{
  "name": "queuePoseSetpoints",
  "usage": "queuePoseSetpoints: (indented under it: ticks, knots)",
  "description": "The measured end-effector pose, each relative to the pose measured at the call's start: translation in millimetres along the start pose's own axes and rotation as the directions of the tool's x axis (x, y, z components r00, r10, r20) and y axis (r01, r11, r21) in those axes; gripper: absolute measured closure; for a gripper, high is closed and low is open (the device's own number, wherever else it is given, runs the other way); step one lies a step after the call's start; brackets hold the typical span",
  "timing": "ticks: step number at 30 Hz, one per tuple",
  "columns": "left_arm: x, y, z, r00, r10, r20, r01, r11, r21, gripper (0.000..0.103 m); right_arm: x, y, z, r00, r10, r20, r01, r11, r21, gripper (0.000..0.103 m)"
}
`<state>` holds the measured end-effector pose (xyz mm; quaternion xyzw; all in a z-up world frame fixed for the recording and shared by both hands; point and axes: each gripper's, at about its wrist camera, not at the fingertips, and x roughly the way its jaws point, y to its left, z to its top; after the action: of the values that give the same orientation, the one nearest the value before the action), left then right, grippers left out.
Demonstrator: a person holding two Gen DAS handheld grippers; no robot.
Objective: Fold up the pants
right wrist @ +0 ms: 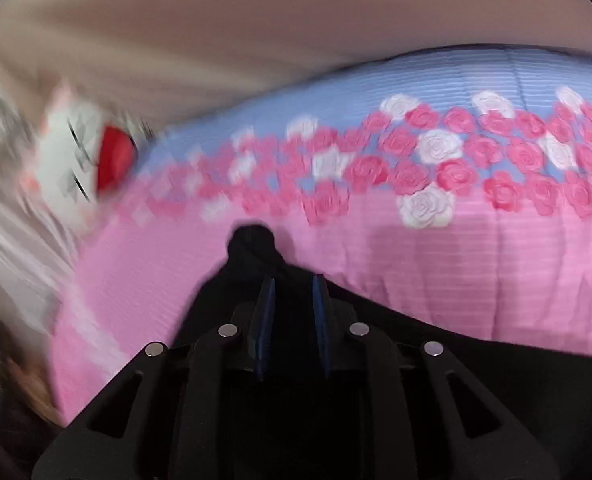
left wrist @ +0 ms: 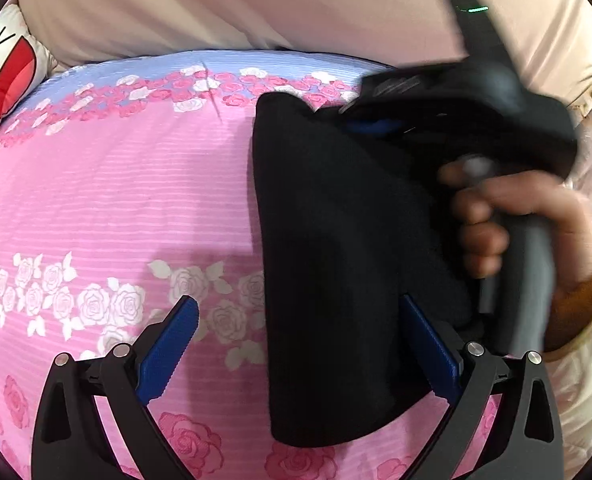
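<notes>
The right gripper (right wrist: 292, 300) had its fingers clenched on a bunched edge of the black pants (left wrist: 335, 248), lifting it above the bed (left wrist: 136, 200), probably to fold; the left gripper (left wrist: 296, 344) gaped, released.

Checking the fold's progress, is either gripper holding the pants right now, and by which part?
The right gripper pinches the black pants at a bunched far edge. The left gripper is open, gripping nothing.
</notes>
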<state>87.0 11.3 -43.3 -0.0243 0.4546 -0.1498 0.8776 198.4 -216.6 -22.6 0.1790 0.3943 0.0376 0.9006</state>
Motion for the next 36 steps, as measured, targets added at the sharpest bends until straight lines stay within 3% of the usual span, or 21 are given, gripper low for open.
queuePoseSetpoints:
  ticks: [2,5,7,8,9,10,11,12,14,16,17,19,21,23,24,25,26,30,33,36]
  knots:
    - [-8.0,-3.3,-0.3,1.000,0.019,0.012,-0.019,1.000,0.021,0.005,-48.9,1.0,-5.3,0.992,-0.022,0.121,0.026,0.999,-0.032,0.082]
    - [-15.3,-8.6,-2.5,0.998,0.049,0.028,-0.050,0.998,0.046,0.005,-108.7,-10.1,-28.1,0.975,-0.091,0.202,0.097,0.995,-0.019,0.082]
    - [-14.3,-12.4,-3.2,0.997,0.069,0.027,-0.070,0.996,0.052,0.005,-129.4,-19.2,-50.0,0.966,-0.154,0.209,0.165,0.986,-0.037,0.080]
    - [-14.2,-14.3,-3.1,0.997,0.073,0.029,-0.075,0.996,0.053,0.005,-132.4,-28.7,-65.2,0.956,-0.220,0.195,0.232,0.972,-0.037,0.074]
    - [-14.2,-16.9,-3.3,0.996,0.079,0.029,-0.080,0.995,0.055,0.005,-130.1,-45.6,-77.1,0.941,-0.294,0.169,0.301,0.953,-0.022,0.062]
    - [-15.0,-18.7,-3.9,0.996,0.084,0.030,-0.086,0.995,0.059,0.005,-125.3,-59.3,-87.4,0.932,-0.336,0.138,0.340,0.940,-0.006,0.064]
    - [-14.4,-19.7,-3.7,0.996,0.087,0.031,-0.089,0.994,0.061,0.005,-125.4,-69.1,-94.8,0.935,-0.329,0.134,0.331,0.943,0.005,0.070]
    - [-14.3,-21.3,-3.7,0.996,0.086,0.030,-0.088,0.994,0.066,0.005,-134.7,-74.5,-102.0,0.937,-0.297,0.182,0.296,0.955,0.031,0.072]
    - [-14.9,-24.8,-3.7,0.992,0.120,0.036,-0.122,0.990,0.076,0.005,-153.0,-69.3,-105.2,0.936,-0.284,0.207,0.274,0.959,0.074,0.071]
    - [-16.3,-27.8,-4.6,0.989,0.143,0.044,-0.147,0.985,0.090,0.005,-175.3,-63.0,-110.0,0.920,-0.266,0.286,0.257,0.964,0.070,0.069]
    - [-16.4,-28.0,-4.5,0.988,0.148,0.044,-0.151,0.984,0.089,0.005,-174.1,-63.4,-110.8,0.920,-0.274,0.281,0.265,0.962,0.068,0.069]
    - [-15.6,-28.5,-4.2,0.987,0.155,0.043,-0.158,0.984,0.081,0.005,-150.9,-82.1,-114.5,0.927,-0.327,0.182,0.320,0.945,0.063,0.068]
    - [-13.2,-29.5,-3.5,0.987,0.155,0.039,-0.158,0.984,0.078,0.005,-152.1,-90.2,-121.9,0.925,-0.324,0.197,0.317,0.946,0.065,0.068]
    - [-14.3,-30.7,-3.6,0.984,0.173,0.043,-0.176,0.981,0.084,0.005,-171.2,-87.3,-123.7,0.922,-0.323,0.213,0.310,0.946,0.092,0.065]
    - [-16.6,-30.8,-3.9,0.985,0.166,0.045,-0.170,0.982,0.087,0.005,-183.9,-87.3,-124.9,0.919,-0.310,0.242,0.289,0.950,0.121,0.053]
    - [-19.7,-28.3,-4.1,0.988,0.146,0.040,-0.149,0.986,0.080,0.005,-193.7,-90.6,-126.8,0.920,-0.294,0.259,0.263,0.953,0.148,0.036]
    - [-22.4,-24.4,-4.4,0.993,0.117,0.033,-0.119,0.991,0.061,0.005,-202.4,-95.1,-129.1,0.923,-0.281,0.264,0.241,0.955,0.172,0.031]
    - [-25.3,4.6,-7.8,0.999,-0.048,-0.009,0.047,0.995,-0.090,0.005,-217.2,-131.8,-155.2,0.961,-0.188,0.203,0.118,0.942,0.314,0.031]
    - [-9.8,28.5,-13.4,0.982,-0.180,-0.061,0.158,0.951,-0.264,0.005,-207.3,-159.8,-178.4,0.982,-0.057,0.182,-0.030,0.894,0.446,0.031]
    - [-9.7,24.6,-11.4,0.981,-0.191,-0.036,0.175,0.949,-0.262,0.005,-204.7,-154.7,-176.5,0.981,-0.046,0.188,-0.038,0.907,0.419,0.032]
